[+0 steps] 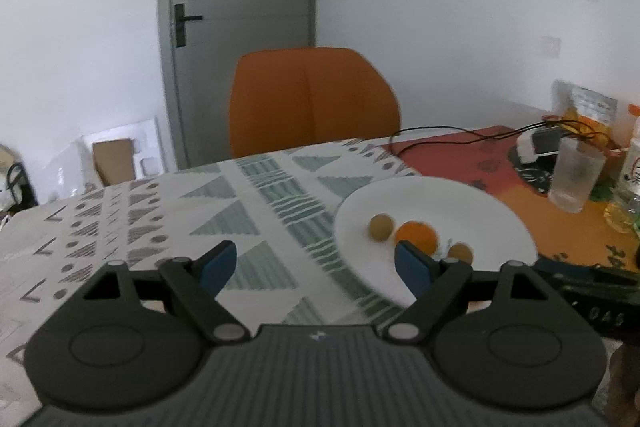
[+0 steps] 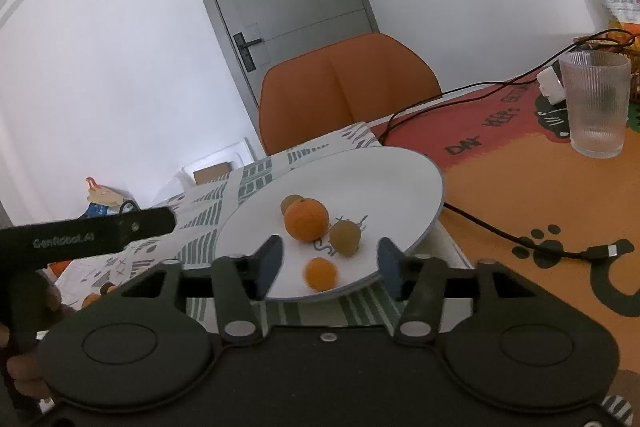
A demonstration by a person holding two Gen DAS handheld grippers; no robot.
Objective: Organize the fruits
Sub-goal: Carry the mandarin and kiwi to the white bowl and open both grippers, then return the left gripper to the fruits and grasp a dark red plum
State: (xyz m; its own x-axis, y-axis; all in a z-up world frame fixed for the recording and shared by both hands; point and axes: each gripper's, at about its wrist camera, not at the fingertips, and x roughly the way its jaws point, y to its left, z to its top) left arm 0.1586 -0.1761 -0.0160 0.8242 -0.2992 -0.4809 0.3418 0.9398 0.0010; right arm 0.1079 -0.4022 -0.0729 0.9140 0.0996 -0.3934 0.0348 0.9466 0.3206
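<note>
Right wrist view: right gripper [image 2: 329, 263] spread wide, empty, over the near rim of the white plate [image 2: 400, 179].
Between its blue pads sits a small orange fruit [image 2: 321, 273]; beyond lie a brown fruit [image 2: 345, 237] and a larger orange [image 2: 306, 219]. Left gripper [image 1: 316, 263], also spread and empty, hovers over the patterned tablecloth [image 1: 224, 195] beside the plate.

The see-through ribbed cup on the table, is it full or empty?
Empty, it seems. In the right wrist view the clear ribbed glass cup stands upright on the orange mat, with no liquid line showing through it.
</note>
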